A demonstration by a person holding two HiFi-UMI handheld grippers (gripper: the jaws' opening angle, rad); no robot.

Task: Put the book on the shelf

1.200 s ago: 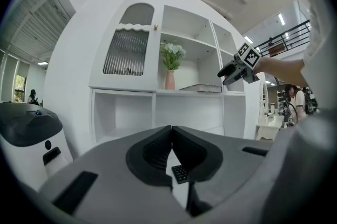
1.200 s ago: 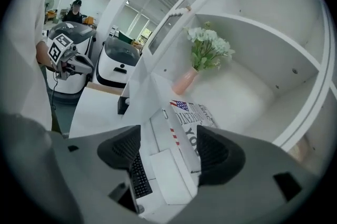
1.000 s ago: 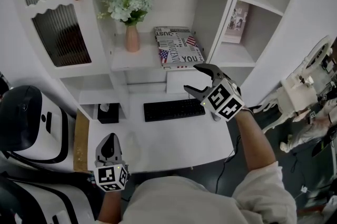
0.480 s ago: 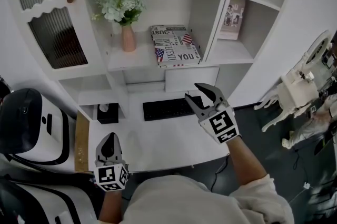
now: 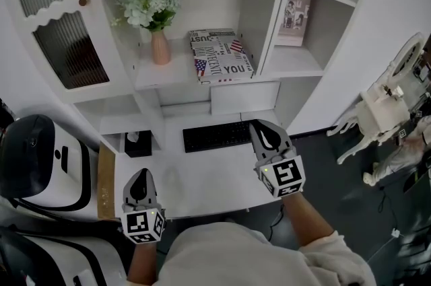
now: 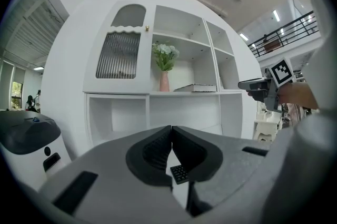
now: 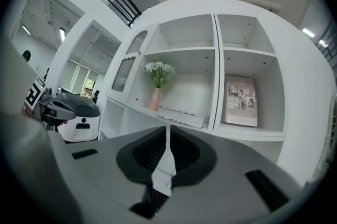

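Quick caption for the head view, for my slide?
Book flat on shelf beside vase; left claw shut over the desk, right claw just closed there on nothing.

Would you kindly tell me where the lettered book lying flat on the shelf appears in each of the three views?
Head view: upper centre, the book lies flat, cover up, right of the pink vase.
Left gripper view: the book is small and edge-on at mid-picture, right of the pink vase.
Right gripper view: the book is edge-on, slightly below centre, right of the pink vase.
Shared landmark: the pink vase, just left of the book everywhere.
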